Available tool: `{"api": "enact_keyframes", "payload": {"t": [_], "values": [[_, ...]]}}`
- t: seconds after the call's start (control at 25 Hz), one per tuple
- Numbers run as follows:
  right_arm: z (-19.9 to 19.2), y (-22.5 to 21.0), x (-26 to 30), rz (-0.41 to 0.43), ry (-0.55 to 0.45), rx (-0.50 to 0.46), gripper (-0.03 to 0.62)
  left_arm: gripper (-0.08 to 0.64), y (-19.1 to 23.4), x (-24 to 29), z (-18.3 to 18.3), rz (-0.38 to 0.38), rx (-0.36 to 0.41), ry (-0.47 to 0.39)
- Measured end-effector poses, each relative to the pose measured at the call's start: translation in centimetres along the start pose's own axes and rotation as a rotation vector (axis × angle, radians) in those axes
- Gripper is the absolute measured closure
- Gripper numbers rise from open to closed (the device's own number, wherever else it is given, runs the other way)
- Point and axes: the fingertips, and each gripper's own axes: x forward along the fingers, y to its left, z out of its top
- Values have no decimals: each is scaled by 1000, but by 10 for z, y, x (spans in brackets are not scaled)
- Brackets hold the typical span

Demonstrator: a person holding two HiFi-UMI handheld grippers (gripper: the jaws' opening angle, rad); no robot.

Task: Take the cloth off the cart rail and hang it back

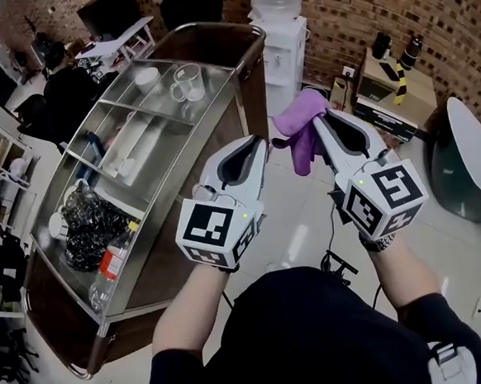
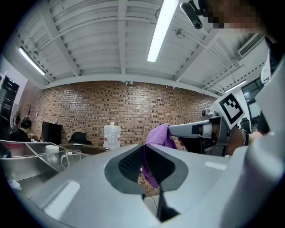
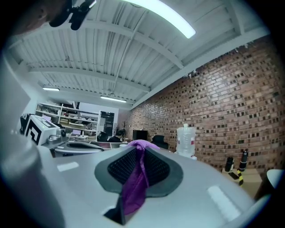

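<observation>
A purple cloth (image 1: 300, 128) hangs in the air to the right of the steel-topped cart (image 1: 159, 264) and away from its top rail (image 1: 173, 184). My right gripper (image 1: 317, 116) is shut on the cloth's upper end; in the right gripper view the cloth (image 3: 133, 187) runs down between the pads of that gripper (image 3: 136, 148). My left gripper (image 1: 261, 141) sits level beside it, close to the cart's end. In the left gripper view a thin purple strip (image 2: 151, 171) lies between the nearly closed jaws of my left gripper (image 2: 143, 149), and the cloth leads up from there to my right gripper (image 2: 171, 130).
On the cart top stand a glass mug (image 1: 189, 82), a plastic bottle (image 1: 110, 268) and a black bag (image 1: 86, 228). A water dispenser (image 1: 282, 39) stands behind the cart by the brick wall. Boxes (image 1: 389, 84) and a round white table (image 1: 478, 160) are at the right. A cable (image 1: 337, 262) lies on the floor.
</observation>
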Motion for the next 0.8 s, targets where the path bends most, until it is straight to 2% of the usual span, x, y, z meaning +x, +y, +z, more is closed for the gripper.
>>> {"api": "enact_keyframes", "payload": {"t": [0.28,0.56,0.8], "values": [[-3,-45,48,-23,-8,1,537,554,36,49,-14,-13,-8,7],[-11,-82,70,-6,-10,4,537,558,47,87,-29,3,-2,14],[-7,-159,111,52,-11,19,537,558,61,172,-37,44,1,34]]}}
